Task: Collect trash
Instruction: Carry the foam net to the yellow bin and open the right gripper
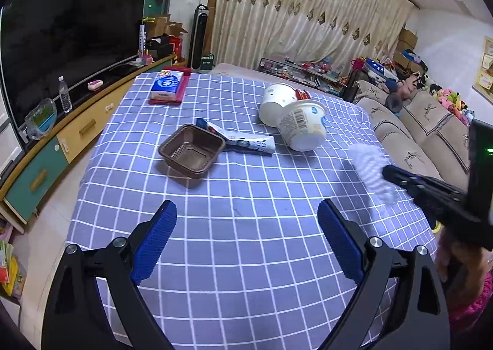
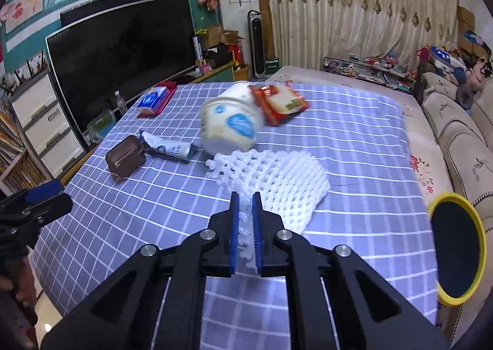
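The right gripper (image 2: pixel 245 211) fingers pinch only one edge of the white foam mesh fruit sleeve (image 2: pixel 277 177) at frame centre; it could slip free. The left gripper (image 1: pixel 246 242) fingers stand wide, empty, over the checked surface (image 1: pixel 246 257).

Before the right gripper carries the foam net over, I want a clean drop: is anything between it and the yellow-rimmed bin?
Nothing visible. The right gripper is shut on the white foam net; only bare checked tablecloth lies between it and the yellow-rimmed bin at the table's right edge.
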`<state>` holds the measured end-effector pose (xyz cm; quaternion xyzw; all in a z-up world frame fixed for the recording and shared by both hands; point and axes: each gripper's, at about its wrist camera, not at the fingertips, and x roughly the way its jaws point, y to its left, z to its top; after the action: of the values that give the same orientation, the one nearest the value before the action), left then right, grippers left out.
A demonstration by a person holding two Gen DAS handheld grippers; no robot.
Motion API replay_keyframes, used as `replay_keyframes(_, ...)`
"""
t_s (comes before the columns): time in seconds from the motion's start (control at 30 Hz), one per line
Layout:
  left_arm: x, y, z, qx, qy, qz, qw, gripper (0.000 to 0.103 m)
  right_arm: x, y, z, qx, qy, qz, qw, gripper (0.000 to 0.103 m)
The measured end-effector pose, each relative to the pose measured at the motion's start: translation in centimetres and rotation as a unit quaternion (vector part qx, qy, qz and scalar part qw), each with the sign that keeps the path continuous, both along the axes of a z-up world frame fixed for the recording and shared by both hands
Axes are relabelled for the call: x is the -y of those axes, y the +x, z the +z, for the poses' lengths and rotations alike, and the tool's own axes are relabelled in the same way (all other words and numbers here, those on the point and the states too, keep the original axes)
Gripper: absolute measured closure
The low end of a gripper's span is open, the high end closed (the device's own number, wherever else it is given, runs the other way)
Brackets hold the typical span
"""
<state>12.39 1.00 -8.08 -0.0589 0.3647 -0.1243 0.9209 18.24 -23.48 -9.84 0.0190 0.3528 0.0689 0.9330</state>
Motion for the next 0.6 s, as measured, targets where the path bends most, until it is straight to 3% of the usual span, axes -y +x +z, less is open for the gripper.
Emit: replay_keyframes(0.6,3.7,0.1,0.0,0.001,0.012,-0.029,0.9995,0.012,8.4,-6.0,4.5,0.06,0.022,-0.053,0.997,0.096)
